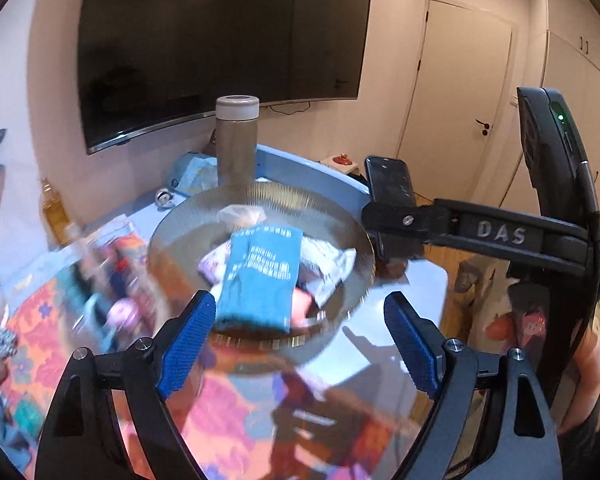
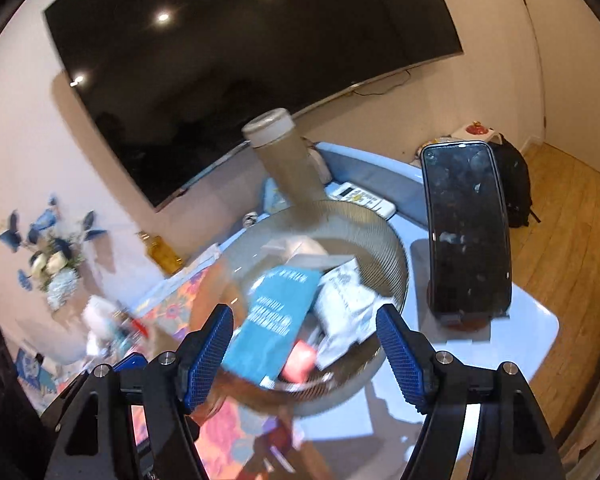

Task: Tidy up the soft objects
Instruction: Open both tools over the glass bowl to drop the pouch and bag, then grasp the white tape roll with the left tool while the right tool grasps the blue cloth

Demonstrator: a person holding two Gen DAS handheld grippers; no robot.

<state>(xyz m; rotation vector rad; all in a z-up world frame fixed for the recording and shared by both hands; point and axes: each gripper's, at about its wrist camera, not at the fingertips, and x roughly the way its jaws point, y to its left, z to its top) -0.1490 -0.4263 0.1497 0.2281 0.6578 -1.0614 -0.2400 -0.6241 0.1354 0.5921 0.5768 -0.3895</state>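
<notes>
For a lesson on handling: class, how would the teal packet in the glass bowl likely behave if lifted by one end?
The teal packet looks flat and soft, so it would probably droop. It seems light. Its lower end overhangs the glass bowl rim, so a nudge might slide it out.

left gripper: fingers wide apart, empty | teal packet in glass bowl

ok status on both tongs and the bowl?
Left tongs open, empty. Right tongs open, empty. Teal packet lies on the pile in the glass bowl. Bottle stands behind; nothing blocking.
</notes>
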